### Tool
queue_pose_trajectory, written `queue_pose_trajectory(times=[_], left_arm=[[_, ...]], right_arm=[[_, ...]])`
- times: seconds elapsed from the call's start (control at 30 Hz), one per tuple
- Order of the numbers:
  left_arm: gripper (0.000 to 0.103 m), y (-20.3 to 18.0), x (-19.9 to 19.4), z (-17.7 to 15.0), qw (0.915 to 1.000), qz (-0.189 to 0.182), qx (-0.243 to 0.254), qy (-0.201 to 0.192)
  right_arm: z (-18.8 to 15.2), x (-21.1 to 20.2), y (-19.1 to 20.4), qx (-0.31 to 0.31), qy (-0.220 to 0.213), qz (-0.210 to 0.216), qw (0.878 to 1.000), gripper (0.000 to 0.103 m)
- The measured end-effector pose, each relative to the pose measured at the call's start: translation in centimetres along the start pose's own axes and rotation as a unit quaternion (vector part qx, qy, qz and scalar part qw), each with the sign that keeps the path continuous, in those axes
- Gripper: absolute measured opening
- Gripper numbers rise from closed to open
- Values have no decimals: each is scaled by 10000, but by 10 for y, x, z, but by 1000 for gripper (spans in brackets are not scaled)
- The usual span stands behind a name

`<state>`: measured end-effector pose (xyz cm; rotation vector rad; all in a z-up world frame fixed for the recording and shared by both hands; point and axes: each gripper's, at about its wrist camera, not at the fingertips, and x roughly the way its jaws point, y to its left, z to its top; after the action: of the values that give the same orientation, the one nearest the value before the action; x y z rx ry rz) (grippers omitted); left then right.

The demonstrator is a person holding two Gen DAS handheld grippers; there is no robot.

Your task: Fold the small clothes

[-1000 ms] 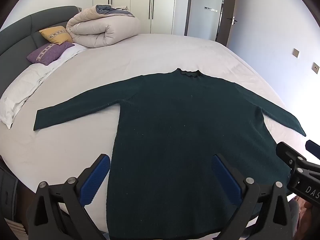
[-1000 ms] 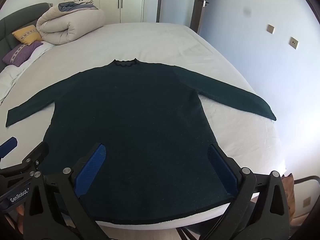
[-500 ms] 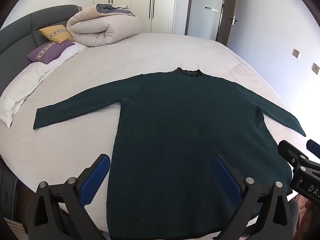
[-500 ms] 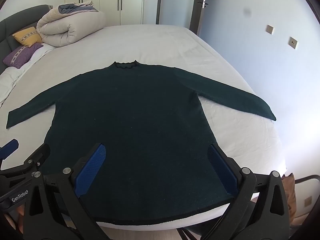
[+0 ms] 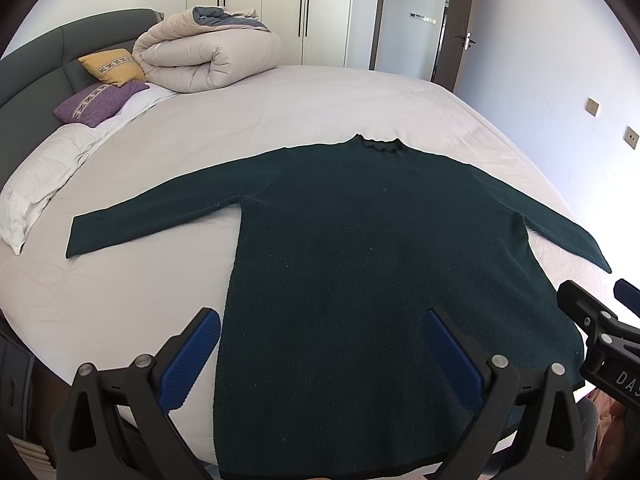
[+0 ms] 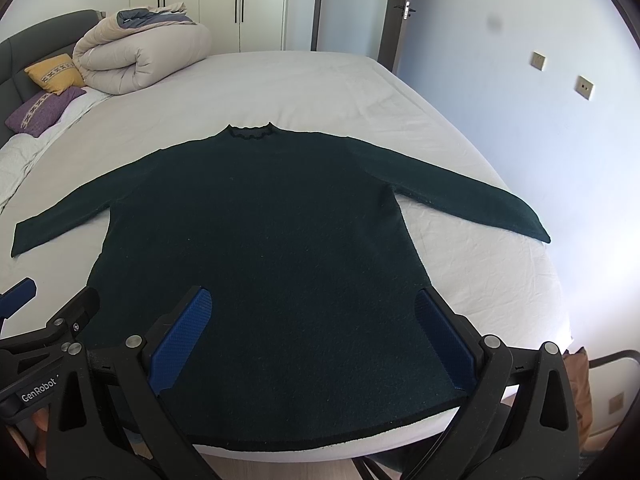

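Note:
A dark green long-sleeved sweater (image 5: 372, 248) lies flat on the white bed (image 5: 280, 112), sleeves spread out, neck away from me, hem at the near bed edge. It also shows in the right wrist view (image 6: 264, 232). My left gripper (image 5: 320, 356) is open and empty, held above the hem's left part. My right gripper (image 6: 316, 336) is open and empty above the hem's right part. Each gripper shows at the edge of the other's view: the right one (image 5: 600, 332), the left one (image 6: 48, 320).
A rolled beige duvet (image 5: 208, 56) lies at the bed's far left corner, next to a yellow pillow (image 5: 112, 66) and a purple pillow (image 5: 100, 98). A dark headboard (image 5: 48, 52) runs along the left. Wardrobes (image 5: 280, 4) and a door (image 5: 452, 28) stand behind the bed.
Both grippers have drifted slightly back and up over the hem. The sweater has not moved and both grippers stay open.

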<state>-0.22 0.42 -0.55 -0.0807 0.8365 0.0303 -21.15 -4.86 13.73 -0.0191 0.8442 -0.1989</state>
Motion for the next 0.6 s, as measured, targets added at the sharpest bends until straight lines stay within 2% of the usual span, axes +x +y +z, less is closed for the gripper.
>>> queue_pose_trajectory(times=[0.6], left_arm=[[103,0,0,1,10000,-3,-5,4]], right_arm=[[2,0,0,9,-11,16,10000,103]])
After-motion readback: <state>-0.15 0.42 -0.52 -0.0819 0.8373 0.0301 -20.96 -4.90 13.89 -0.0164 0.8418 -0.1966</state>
